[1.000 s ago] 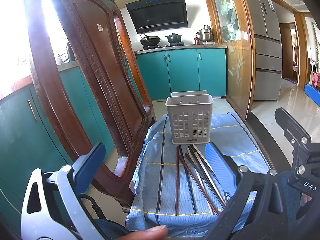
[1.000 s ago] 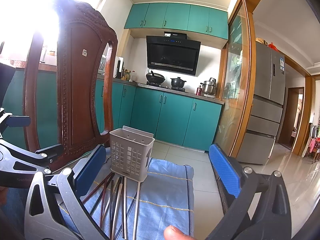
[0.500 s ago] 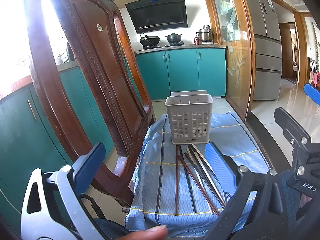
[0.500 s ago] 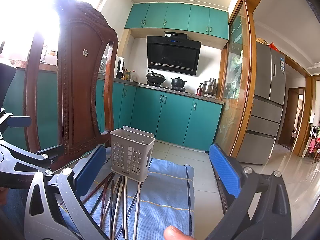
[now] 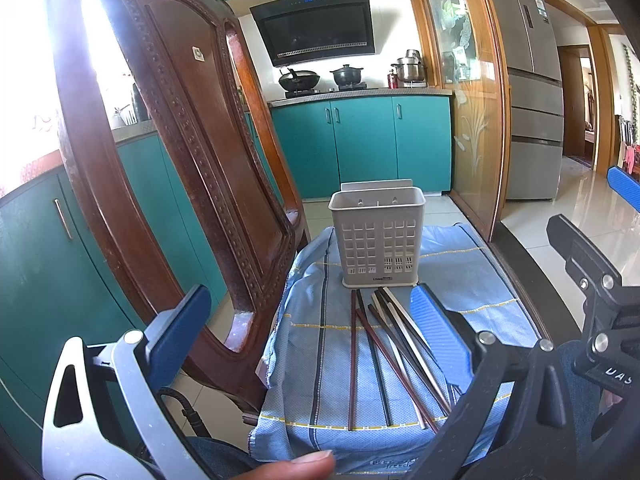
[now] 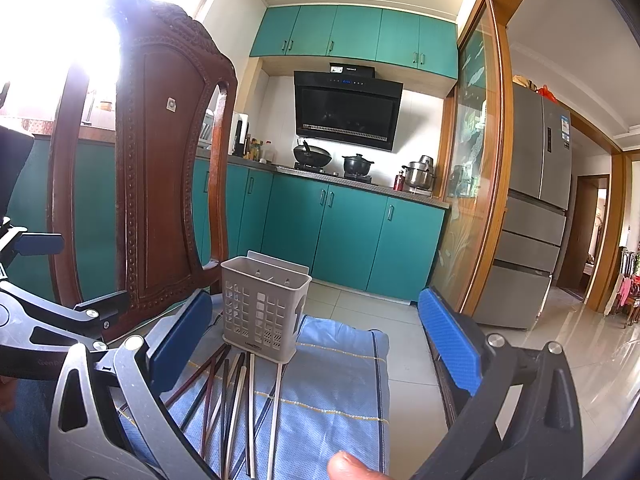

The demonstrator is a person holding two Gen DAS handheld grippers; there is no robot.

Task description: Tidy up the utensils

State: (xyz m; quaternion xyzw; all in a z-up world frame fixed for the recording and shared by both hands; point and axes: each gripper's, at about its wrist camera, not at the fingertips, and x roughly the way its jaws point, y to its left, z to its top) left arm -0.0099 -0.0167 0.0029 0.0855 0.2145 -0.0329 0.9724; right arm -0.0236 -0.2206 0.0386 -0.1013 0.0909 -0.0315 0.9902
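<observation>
A grey slotted utensil holder (image 5: 379,237) stands upright and empty on a blue cloth (image 5: 320,344). Several chopsticks (image 5: 386,354), dark, brown and white, lie loose on the cloth in front of it. My left gripper (image 5: 310,330) is open and empty, held above the near end of the chopsticks. My right gripper (image 6: 316,340) is open and empty, to the right of the left one; the holder (image 6: 264,312) and chopsticks (image 6: 236,396) lie below it. The right gripper's body shows at the left view's right edge (image 5: 600,304).
A carved wooden chair back (image 5: 172,160) rises close on the left of the cloth. Teal kitchen cabinets (image 5: 360,140) and a stove with pots stand behind. A glass sliding door (image 5: 472,120) and a fridge (image 5: 528,92) are at the right, with tiled floor below.
</observation>
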